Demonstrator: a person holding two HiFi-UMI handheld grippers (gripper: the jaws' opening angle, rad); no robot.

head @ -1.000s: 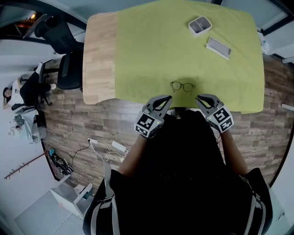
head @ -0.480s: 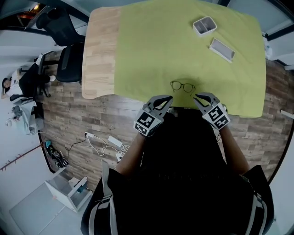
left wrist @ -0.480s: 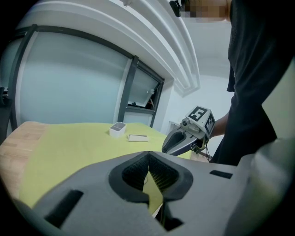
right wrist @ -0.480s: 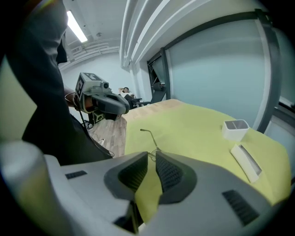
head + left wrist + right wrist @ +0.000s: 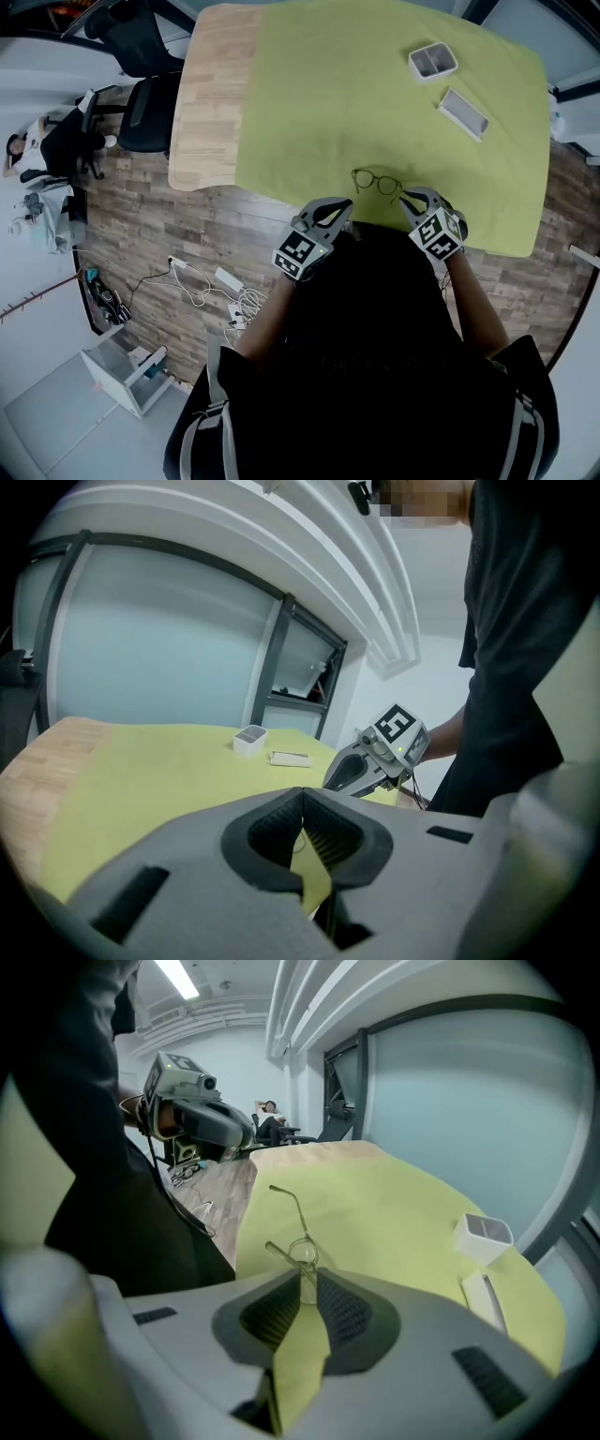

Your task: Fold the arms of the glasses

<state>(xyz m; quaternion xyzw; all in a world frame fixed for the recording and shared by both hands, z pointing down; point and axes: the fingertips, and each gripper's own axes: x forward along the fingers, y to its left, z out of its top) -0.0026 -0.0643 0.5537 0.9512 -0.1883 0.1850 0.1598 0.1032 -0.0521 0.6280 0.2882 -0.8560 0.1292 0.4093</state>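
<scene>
Glasses (image 5: 377, 181) lie on the green cloth (image 5: 319, 94), close to the worktop's (image 5: 202, 112) near edge, both arms spread. Right claw (image 5: 407, 198) sits just beside their right end, jaws a narrow slit apart, one lens (image 5: 302, 1252) showing at the tips; contact can't be told. Left claw (image 5: 343, 203) hangs at the near edge, tips pressed together, empty. White tray (image 5: 433, 61) and flat case (image 5: 463, 112) lie toward the far right corner.
</scene>
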